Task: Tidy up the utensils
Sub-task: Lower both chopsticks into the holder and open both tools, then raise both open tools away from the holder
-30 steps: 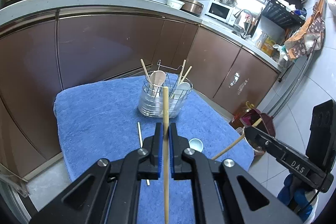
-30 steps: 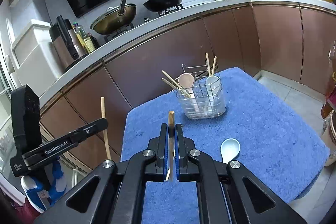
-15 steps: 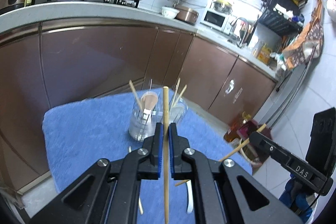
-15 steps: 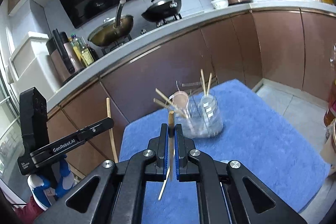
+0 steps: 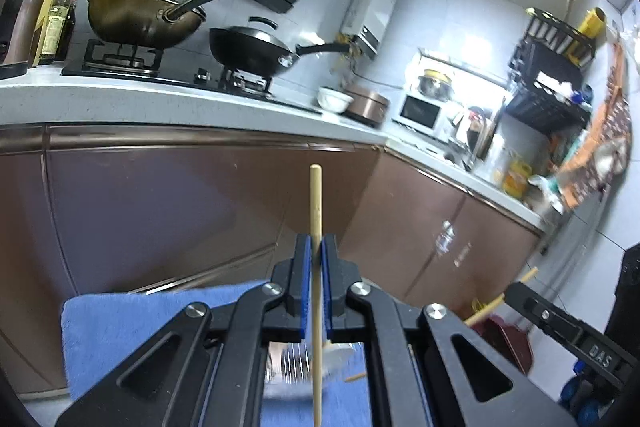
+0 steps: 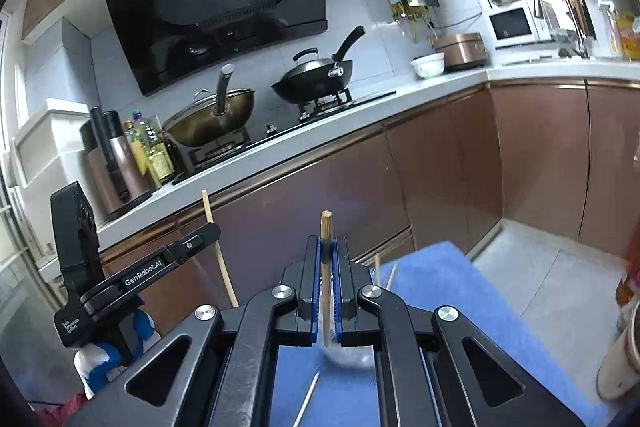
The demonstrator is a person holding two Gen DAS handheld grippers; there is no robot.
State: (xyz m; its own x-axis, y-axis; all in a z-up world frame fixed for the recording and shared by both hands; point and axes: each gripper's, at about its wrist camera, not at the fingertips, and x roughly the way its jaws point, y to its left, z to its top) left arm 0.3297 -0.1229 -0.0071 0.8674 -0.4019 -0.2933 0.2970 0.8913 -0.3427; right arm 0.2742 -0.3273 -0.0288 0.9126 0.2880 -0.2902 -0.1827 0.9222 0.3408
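Above the blue towel (image 5: 132, 331), both grippers have risen vs. a sec ago; the utensil caddy (image 5: 296, 367) now sits low, mostly hidden behind the jaws. Left gripper (image 5: 316, 267) clamped on a wooden chopstick (image 5: 316, 203); right gripper (image 6: 327, 267) clamped on another chopstick (image 6: 326, 227). Bkgd: brown cabinets (image 6: 540, 163), stove w/ two woks (image 6: 312, 79).

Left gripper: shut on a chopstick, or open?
Shut on it. The left gripper has its blue pads pressed on both sides of the chopstick, which stands upright between them.
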